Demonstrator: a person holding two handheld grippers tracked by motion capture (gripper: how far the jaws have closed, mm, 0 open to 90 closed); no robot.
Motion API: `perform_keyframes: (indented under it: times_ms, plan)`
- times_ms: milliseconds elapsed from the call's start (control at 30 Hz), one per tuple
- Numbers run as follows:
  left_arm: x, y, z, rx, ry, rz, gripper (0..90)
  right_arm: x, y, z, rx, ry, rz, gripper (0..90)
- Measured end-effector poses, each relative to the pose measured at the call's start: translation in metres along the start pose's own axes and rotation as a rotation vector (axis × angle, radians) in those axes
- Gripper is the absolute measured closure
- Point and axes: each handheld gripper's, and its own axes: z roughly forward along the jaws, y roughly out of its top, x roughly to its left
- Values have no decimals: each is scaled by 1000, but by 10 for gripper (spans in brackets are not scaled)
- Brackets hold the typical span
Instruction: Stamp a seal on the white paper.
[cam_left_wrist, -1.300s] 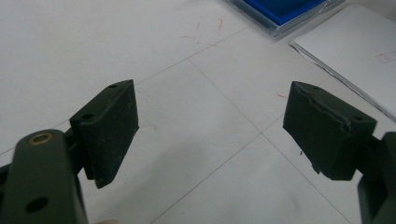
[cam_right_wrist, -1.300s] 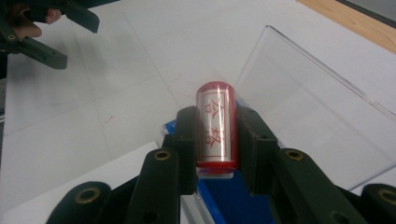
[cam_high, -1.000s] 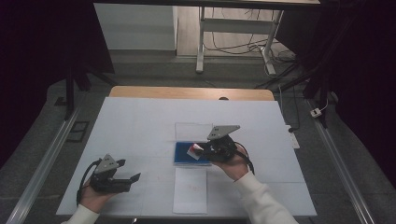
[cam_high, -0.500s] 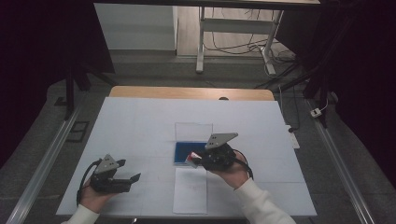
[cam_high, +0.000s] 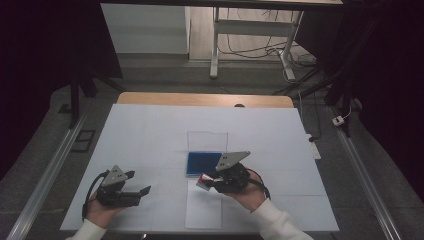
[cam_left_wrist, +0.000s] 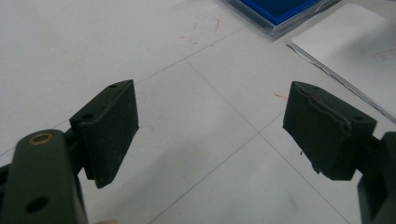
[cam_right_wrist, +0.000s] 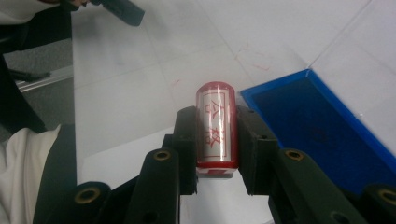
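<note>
Red stamp (cam_right_wrist: 215, 128) clamped between right gripper (cam_high: 209, 181) jaws, above near end of table (cam_high: 150, 125), just beside blue ink pad (cam_high: 203, 163) and paper sheet (cam_high: 202, 212). Left gripper (cam_high: 142, 191) near front-left corner, jaws wide, holding nothing.

The high view sat above the near edge, looking forward and down over the whole tabletop (cam_high: 150, 130) to the floor beyond. The left gripper view rode low and close, facing right toward the blue ink pad (cam_left_wrist: 280, 8) and the paper sheet (cam_left_wrist: 345, 42). The right gripper view hovered close over the same pad (cam_right_wrist: 317, 121), facing left. All three shared that pad (cam_high: 203, 163).
</note>
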Motion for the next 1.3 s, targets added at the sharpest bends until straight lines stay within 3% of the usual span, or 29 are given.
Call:
perform_keyframes:
  times_ms: [767, 1300]
  plan:
    - [0, 0, 1, 6, -1, 3, 181, 15, -8, 14, 115, 29, -64, 701]
    - [0, 0, 0, 4, -4, 1, 181, 15, -10, 20, 146, 32, -80, 701]
